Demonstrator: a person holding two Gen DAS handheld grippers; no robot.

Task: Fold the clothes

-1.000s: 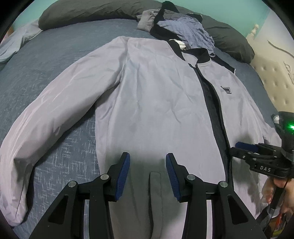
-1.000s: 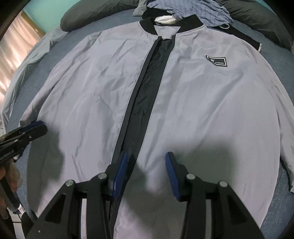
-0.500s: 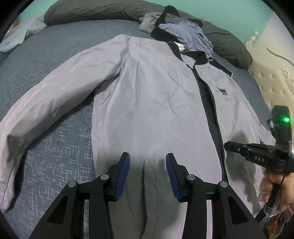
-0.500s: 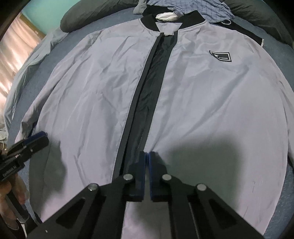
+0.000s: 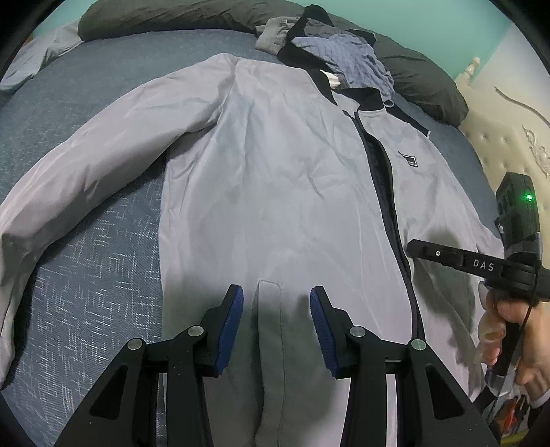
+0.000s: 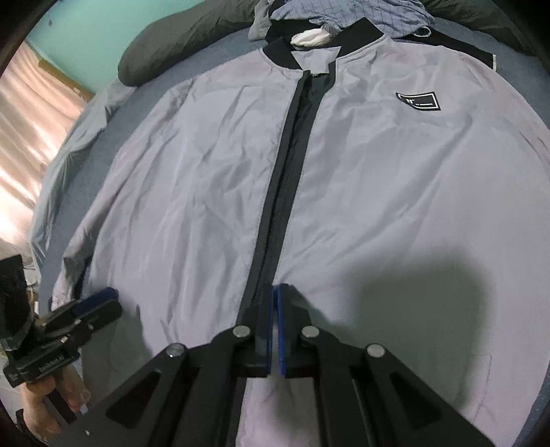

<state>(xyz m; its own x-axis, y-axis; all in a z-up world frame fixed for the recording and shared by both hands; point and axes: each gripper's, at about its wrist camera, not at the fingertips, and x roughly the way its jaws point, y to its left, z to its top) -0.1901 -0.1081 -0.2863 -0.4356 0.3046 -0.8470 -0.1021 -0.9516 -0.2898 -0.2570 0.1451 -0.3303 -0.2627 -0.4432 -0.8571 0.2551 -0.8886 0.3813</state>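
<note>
A: Where is the jacket (image 5: 275, 178)?

B: Spread flat, front up, on the blue bedspread (image 5: 86, 113), collar toward twelve o'clock. Its black zipper strip (image 6: 288, 165) runs from twelve down to six in the right wrist view.

A: And the left gripper (image 5: 276, 306)?

B: Released, pads wide apart, hovering over the hem with a pocket flap (image 5: 270, 309) between them.

A: The right gripper (image 6: 274, 302)?

B: Clenched, blue pads pressed together right at the zipper strip's lower end. Whether fabric is pinched between them, I cannot tell.

A: Anything else?

B: A pile of clothes (image 6: 350, 13) at twelve o'clock beyond the collar, and dark pillows (image 5: 165, 13) behind it.
</note>
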